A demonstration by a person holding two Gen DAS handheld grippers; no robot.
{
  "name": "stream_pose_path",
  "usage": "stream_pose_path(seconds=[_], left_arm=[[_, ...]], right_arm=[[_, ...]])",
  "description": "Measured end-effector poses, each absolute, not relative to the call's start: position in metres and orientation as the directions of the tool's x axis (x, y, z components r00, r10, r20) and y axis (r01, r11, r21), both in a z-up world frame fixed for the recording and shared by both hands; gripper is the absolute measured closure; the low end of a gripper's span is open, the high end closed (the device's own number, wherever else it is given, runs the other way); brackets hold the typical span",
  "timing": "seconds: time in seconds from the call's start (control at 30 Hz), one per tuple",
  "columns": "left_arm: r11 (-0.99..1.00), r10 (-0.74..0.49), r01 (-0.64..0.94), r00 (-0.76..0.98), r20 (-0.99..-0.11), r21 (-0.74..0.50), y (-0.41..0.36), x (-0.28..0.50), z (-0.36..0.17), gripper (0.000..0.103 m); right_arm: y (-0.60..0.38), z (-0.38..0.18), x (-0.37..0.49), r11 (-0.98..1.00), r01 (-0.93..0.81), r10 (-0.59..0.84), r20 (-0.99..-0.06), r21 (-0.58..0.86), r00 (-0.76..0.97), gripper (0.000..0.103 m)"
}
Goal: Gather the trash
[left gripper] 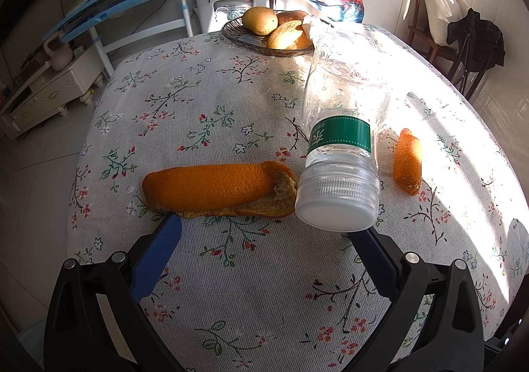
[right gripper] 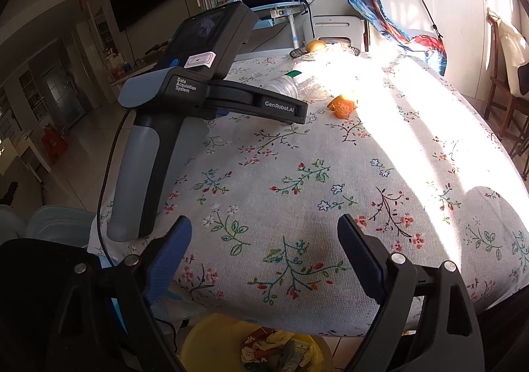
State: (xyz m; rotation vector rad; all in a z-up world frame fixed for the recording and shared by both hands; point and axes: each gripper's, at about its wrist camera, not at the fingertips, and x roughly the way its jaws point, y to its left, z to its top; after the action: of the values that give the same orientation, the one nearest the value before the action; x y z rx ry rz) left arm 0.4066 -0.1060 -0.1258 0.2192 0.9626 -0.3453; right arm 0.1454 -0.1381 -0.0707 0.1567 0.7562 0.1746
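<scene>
Left tongs (left gripper: 269, 241) spread wide, released, just short of a large orange peel (left gripper: 218, 191) and a fallen plastic bottle (left gripper: 342, 140) on the floral counter (left gripper: 205, 101). Right tongs (right gripper: 264, 233) also released, empty, above a yellow bin (right gripper: 211, 339).

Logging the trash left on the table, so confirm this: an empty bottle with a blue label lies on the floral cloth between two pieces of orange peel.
One thing is wrong: the bottle's label is green, not blue, as the left wrist view shows. The rest stands: it lies on the floral cloth, with the large peel on one side and the small peel on the other.
</scene>
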Motion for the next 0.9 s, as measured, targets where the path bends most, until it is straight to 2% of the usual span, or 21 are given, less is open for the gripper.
stream_pose_path(seconds=[0.9], left_arm=[[0.924, -0.19, 0.382, 0.523, -0.831, 0.029, -0.1061, 0.4067, -0.1263, 0.006]], right_arm=[[-0.1333, -0.0766, 0.1472, 0.976, -0.11, 0.211, -0.687, 0.188, 0.695, 0.017]])
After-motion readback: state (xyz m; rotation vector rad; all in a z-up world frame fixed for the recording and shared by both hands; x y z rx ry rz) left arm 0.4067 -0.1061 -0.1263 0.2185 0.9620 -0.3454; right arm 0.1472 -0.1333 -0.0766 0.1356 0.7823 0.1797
